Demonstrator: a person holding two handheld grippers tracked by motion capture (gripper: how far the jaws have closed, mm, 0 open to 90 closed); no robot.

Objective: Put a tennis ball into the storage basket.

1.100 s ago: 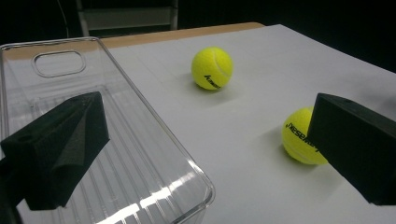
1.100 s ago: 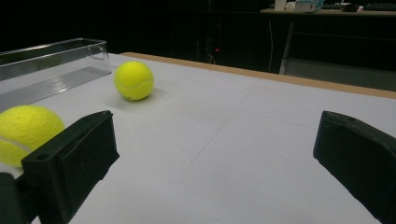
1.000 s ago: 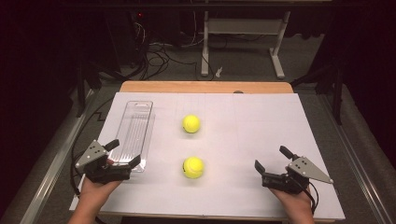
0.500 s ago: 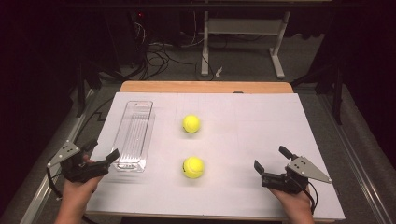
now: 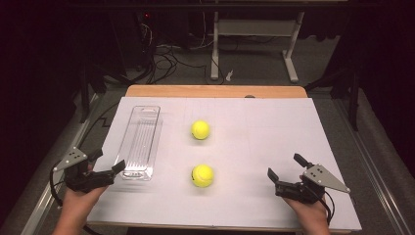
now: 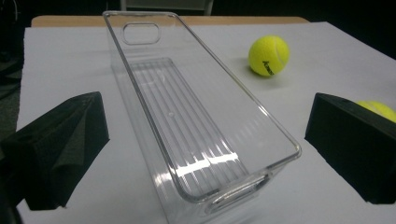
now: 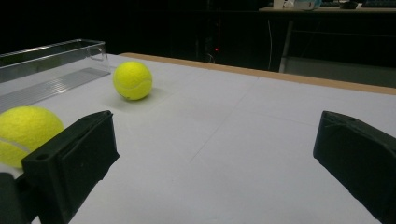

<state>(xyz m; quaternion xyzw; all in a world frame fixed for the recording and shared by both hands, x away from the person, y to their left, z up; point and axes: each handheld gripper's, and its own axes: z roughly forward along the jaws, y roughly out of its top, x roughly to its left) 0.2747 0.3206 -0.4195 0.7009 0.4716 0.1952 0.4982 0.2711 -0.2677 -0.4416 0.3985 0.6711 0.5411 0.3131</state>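
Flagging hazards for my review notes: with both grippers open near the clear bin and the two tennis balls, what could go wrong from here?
1. The clear plastic ribbed bin is light and sits on smooth white paper; a nudge from the open left gripper could slide it.
2. The near yellow tennis ball lies loose, so it may roll if the open right gripper clips it.
3. The far yellow tennis ball could roll off likewise.

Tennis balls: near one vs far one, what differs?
The near tennis ball lies between the two grippers' line; the far tennis ball sits farther up the table. The far one shows dark print in the left gripper view; the near one hides behind a jaw. Both yellow, loose, outside the clear bin.
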